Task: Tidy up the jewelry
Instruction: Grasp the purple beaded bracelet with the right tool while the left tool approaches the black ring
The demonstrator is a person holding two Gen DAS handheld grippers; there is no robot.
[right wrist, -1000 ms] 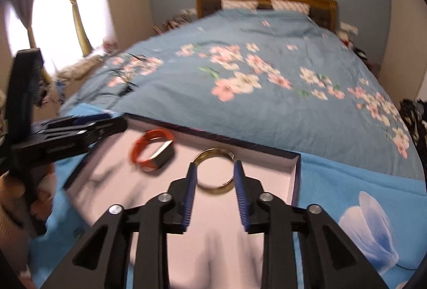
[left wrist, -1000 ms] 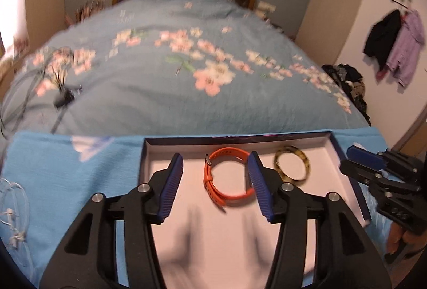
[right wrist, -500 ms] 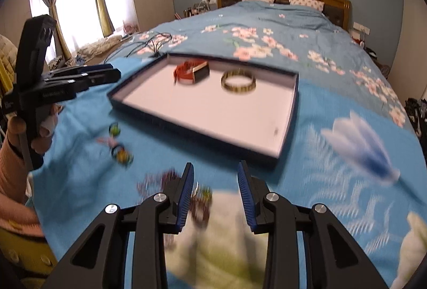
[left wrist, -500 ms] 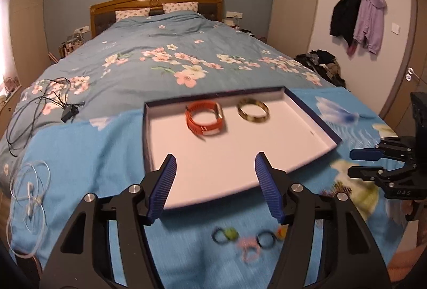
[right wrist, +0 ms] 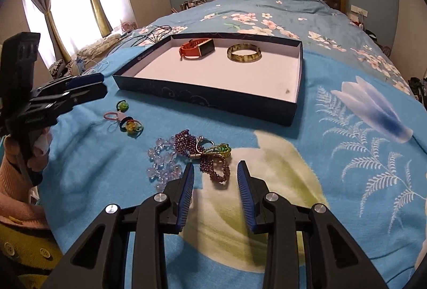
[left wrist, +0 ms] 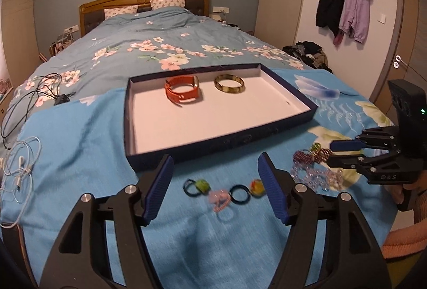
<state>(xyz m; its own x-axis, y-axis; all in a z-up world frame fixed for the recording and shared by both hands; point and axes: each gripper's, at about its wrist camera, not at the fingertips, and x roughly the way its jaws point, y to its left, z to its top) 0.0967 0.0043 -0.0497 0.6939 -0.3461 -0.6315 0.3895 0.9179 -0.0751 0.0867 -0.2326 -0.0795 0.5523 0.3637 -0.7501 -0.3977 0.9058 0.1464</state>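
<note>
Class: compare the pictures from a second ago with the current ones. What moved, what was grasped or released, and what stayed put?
Both grippers drew back from over the shallow dark-blue box to the loose pieces on the blue blanket. The left gripper, fingers just opening, frames the hair ties; the right gripper frames the purple bead bracelet. Nothing was grasped or released. The orange watch band and amber bangle stayed put.

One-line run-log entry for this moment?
tray: orange watch, bangle | left claw: open over hair ties | right claw: open, empty
</note>
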